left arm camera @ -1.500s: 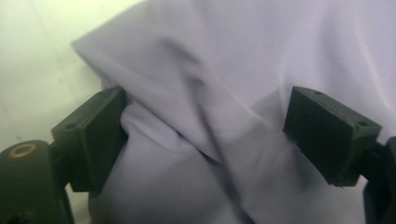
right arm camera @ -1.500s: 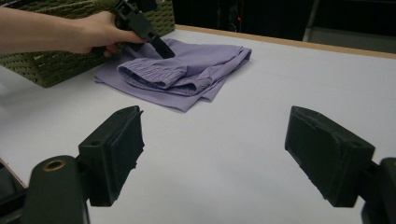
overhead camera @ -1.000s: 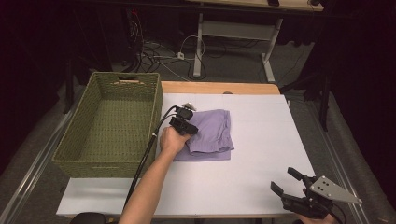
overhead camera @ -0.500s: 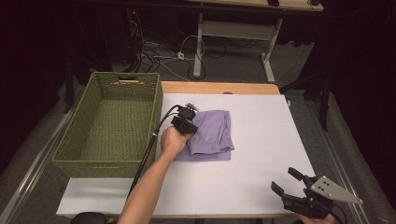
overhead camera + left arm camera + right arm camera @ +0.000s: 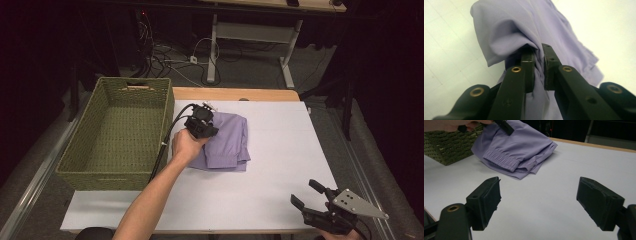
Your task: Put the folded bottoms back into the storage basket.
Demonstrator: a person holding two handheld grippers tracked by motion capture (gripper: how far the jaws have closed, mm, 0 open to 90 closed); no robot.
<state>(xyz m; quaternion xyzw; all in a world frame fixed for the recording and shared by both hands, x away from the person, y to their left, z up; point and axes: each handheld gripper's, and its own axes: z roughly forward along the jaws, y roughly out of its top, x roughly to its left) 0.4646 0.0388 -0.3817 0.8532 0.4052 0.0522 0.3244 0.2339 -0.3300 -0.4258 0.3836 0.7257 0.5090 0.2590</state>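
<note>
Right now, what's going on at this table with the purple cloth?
A person is working with a handheld gripper in each hand. The left gripper has its fingers pinched shut on a fold of the folded purple garment, which lies on the white table next to an empty green wicker basket. One edge of the cloth is bunched up between the fingers. The right gripper hangs open near the front right corner of the table, touching nothing.

No readable text, label, brand or number appears anywhere.
</note>
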